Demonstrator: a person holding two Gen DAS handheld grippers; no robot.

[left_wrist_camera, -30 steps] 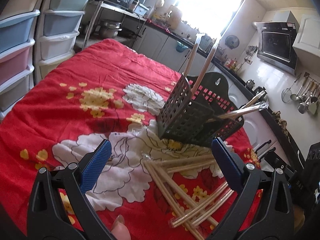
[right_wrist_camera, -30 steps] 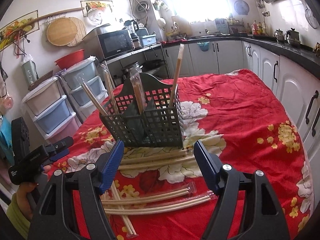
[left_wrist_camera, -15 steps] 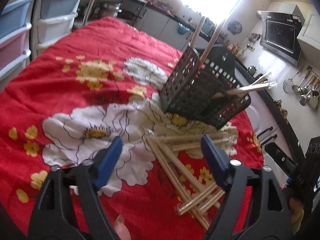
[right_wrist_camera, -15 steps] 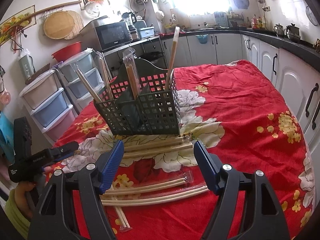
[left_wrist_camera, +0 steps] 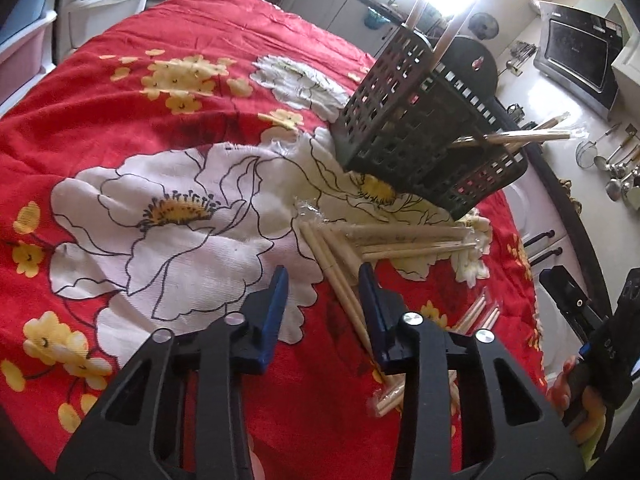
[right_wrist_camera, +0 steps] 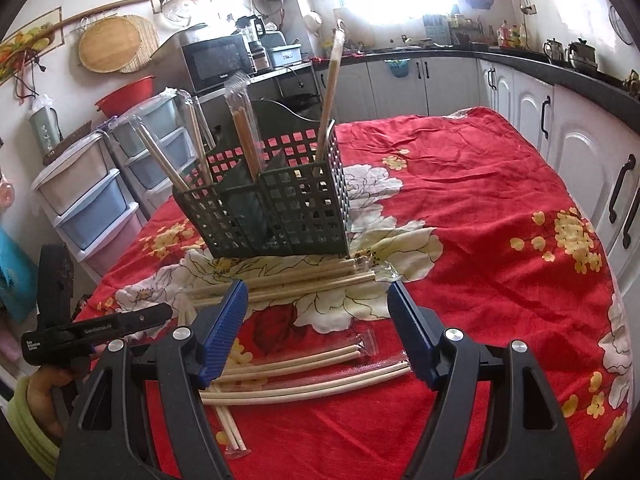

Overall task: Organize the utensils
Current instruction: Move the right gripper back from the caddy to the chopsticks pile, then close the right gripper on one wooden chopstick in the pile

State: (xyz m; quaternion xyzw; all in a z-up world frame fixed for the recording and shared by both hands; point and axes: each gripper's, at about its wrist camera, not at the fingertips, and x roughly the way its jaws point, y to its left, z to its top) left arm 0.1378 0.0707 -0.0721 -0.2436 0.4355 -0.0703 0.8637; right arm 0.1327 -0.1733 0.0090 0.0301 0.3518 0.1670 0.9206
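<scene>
Left gripper (left_wrist_camera: 322, 286) was half-open, empty, above wrapped chopsticks (left_wrist_camera: 340, 276) (crossed pile); closing crooked could catch two pairs, w/ basket (left_wrist_camera: 420, 136) just ahead.

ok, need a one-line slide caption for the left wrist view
Left gripper, jaws open, poised over wrapped chopsticks lying on the red floral tablecloth beside the dark utensil basket.

Quantities in view:
- Black slotted basket (right_wrist_camera: 280, 216): 1.
- Wrapped chopstick pairs standing in it (right_wrist_camera: 244, 136): 4.
- Wrapped chopstick pairs lying on the surface (right_wrist_camera: 304, 280): at least 5; overlap prevents an exact count.
- Plastic drawer towers (right_wrist_camera: 92, 200): 2.
</scene>
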